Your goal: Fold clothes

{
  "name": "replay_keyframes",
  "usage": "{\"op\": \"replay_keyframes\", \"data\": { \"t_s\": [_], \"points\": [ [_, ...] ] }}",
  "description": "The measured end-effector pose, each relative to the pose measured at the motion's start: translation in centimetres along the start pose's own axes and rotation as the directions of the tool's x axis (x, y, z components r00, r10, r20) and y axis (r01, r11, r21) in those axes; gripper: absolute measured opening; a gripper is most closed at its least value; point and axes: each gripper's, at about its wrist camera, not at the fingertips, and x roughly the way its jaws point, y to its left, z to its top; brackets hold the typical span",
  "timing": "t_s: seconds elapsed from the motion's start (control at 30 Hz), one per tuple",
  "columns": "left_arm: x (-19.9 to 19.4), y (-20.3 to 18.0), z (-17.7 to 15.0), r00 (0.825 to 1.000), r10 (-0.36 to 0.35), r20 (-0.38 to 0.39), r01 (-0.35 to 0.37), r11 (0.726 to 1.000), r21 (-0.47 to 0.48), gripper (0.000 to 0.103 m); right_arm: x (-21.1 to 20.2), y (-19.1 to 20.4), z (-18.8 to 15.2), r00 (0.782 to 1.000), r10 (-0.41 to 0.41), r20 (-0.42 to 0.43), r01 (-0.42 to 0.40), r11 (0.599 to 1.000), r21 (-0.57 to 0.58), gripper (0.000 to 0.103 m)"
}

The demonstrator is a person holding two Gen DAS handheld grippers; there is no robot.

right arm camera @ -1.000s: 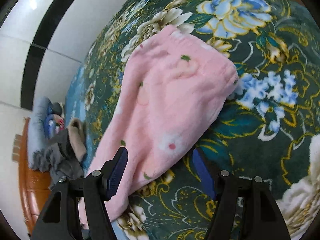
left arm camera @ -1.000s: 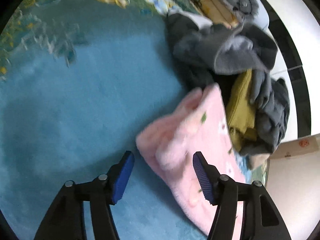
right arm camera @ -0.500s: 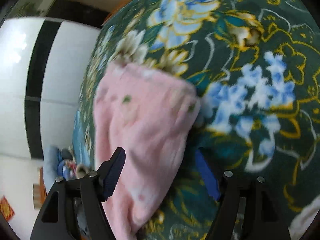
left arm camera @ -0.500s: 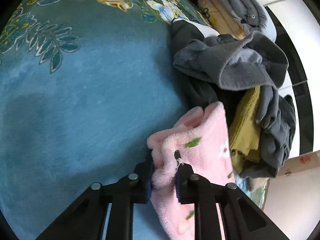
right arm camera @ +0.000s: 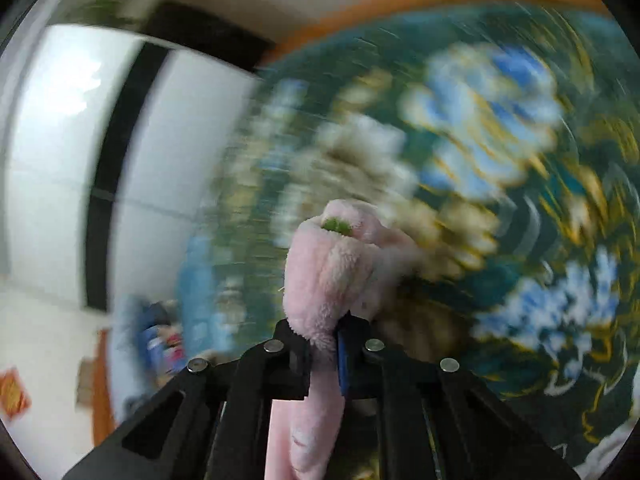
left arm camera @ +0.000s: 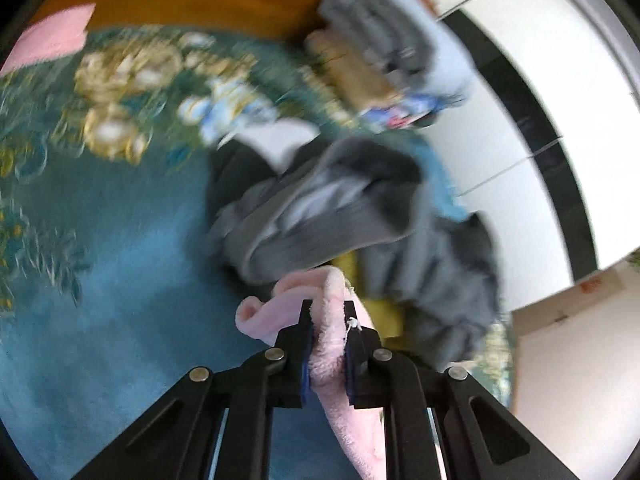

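Now clamped on pink fleece garment point(left arm camera: 329, 332), left gripper point(left arm camera: 328, 346), likewise right gripper point(right arm camera: 323, 350), above floral blanket point(left arm camera: 104, 216), beside grey clothes pile point(left arm camera: 340, 208).

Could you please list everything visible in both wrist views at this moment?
pink fleece garment: one, pink, pinched by both grippers, hanging below them.
grey clothes pile: one heap, grey and dark, on the blanket beyond the left gripper.
mustard garment: one, yellow, under the grey pile.
folded stack: one, grey, beige and pale blue, at the far edge.
floral blanket: one, teal with gold and blue flowers, under everything.
cardboard box: one, pale, on the floor at right.
left gripper: one, black, shut on the garment.
right gripper: one, black, shut on the garment.
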Motion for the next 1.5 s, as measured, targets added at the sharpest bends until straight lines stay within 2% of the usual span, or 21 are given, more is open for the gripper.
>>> {"op": "replay_keyframes", "data": {
  "t_s": [0.03,0.1,0.17,0.23,0.27,0.37,0.4,0.6,0.7,0.73,0.83,0.93,1.0,1.07,1.13,1.2,1.27,1.37,1.4,1.43,1.5],
  "points": [
    [-1.2,0.5,-0.1,1.000,0.010,0.003,-0.010,1.000,0.018,0.013,-1.1,-0.2,-0.3,1.000,0.012,0.004,-0.012,1.000,-0.021,0.010],
    [-1.1,3.2,-1.7,0.994,0.100,-0.037,-0.098,0.994,0.043,0.014,-3.1,-1.0,-1.1,1.000,0.028,0.008,-0.027,0.998,-0.062,0.010],
    [-0.2,6.4,-3.4,0.974,0.202,-0.099,-0.198,0.979,0.047,0.014,-2.6,-3.3,-2.4,0.997,-0.059,-0.056,0.054,0.995,-0.083,0.010],
    [1.8,10.9,-5.4,0.941,0.278,-0.194,-0.291,0.956,-0.043,0.014,-1.0,-6.8,-3.8,0.980,-0.149,-0.136,0.146,0.989,-0.031,0.010],
    [2.1,12.3,-6.1,0.935,0.287,-0.210,-0.310,0.947,-0.086,0.014,-0.5,-8.3,-4.6,0.973,-0.177,-0.151,0.179,0.984,0.000,0.010],
    [2.1,15.0,-7.7,0.936,0.281,-0.213,-0.323,0.926,-0.197,0.014,-0.1,-10.4,-5.5,0.964,-0.212,-0.162,0.220,0.975,0.033,0.010],
    [2.0,15.0,-7.6,0.938,0.276,-0.208,-0.318,0.926,-0.203,0.014,-0.1,-10.7,-5.5,0.962,-0.219,-0.164,0.227,0.973,0.034,0.011],
    [1.4,12.0,-5.7,0.951,0.259,-0.166,-0.281,0.952,-0.124,0.014,-1.0,-10.5,-5.3,0.949,-0.273,-0.159,0.275,0.961,-0.011,0.012],
    [1.2,10.5,-5.9,0.936,0.306,-0.176,-0.319,0.946,-0.052,0.014,-2.1,-10.2,-5.4,0.941,-0.307,-0.141,0.305,0.952,-0.032,0.016],
    [1.1,10.3,-6.0,0.934,0.312,-0.175,-0.324,0.945,-0.044,0.014,-2.4,-10.0,-5.5,0.939,-0.318,-0.134,0.315,0.948,-0.039,0.021],
    [0.7,10.4,-6.0,0.936,0.306,-0.174,-0.321,0.945,-0.060,0.014,-3.5,-9.7,-5.6,0.930,-0.350,-0.115,0.345,0.937,-0.060,0.038],
    [0.2,10.6,-6.2,0.940,0.295,-0.170,-0.312,0.947,-0.080,0.014,-5.3,-7.8,-5.4,0.911,-0.410,-0.042,0.402,0.907,-0.122,0.039],
    [0.0,10.4,-6.3,0.942,0.295,-0.161,-0.309,0.949,-0.070,0.014,-5.8,-4.6,-5.7,0.921,-0.390,0.005,0.381,0.896,-0.229,0.041],
    [0.0,10.3,-6.6,0.937,0.311,-0.161,-0.323,0.945,-0.054,0.014,-3.9,-1.0,-6.9,0.943,-0.330,-0.054,0.292,0.891,-0.349,0.042],
    [0.3,10.5,-6.7,0.929,0.327,-0.174,-0.341,0.938,-0.055,0.018,-0.6,2.2,-9.1,0.939,-0.300,-0.168,0.196,0.870,-0.453,0.046],
    [0.4,11.4,-6.8,0.921,0.337,-0.197,-0.355,0.933,-0.065,0.018,3.3,4.9,-12.3,0.914,-0.287,-0.286,0.101,0.844,-0.526,0.046],
    [0.2,12.6,-6.7,0.911,0.351,-0.214,-0.375,0.924,-0.081,0.023,6.2,6.3,-14.6,0.889,-0.294,-0.351,0.058,0.833,-0.550,0.046],
    [-1.2,14.7,-6.0,0.887,0.413,-0.206,-0.442,0.889,-0.122,0.040,11.0,8.5,-17.9,0.842,-0.327,-0.428,0.022,0.815,-0.578,0.046],
    [-1.8,15.2,-5.7,0.887,0.418,-0.198,-0.448,0.882,-0.143,0.045,11.9,9.0,-18.6,0.835,-0.333,-0.438,0.010,0.805,-0.593,0.046],
    [-2.4,15.7,-5.4,0.886,0.423,-0.189,-0.453,0.876,-0.165,0.045,12.6,9.5,-19.1,0.831,-0.337,-0.443,-0.004,0.792,-0.610,0.046],
    [-2.8,15.2,-4.6,0.909,0.379,-0.171,-0.407,0.895,-0.181,0.045,14.0,10.9,-19.8,0.823,-0.361,-0.439,-0.030,0.743,-0.668,0.046]
  ]
}}
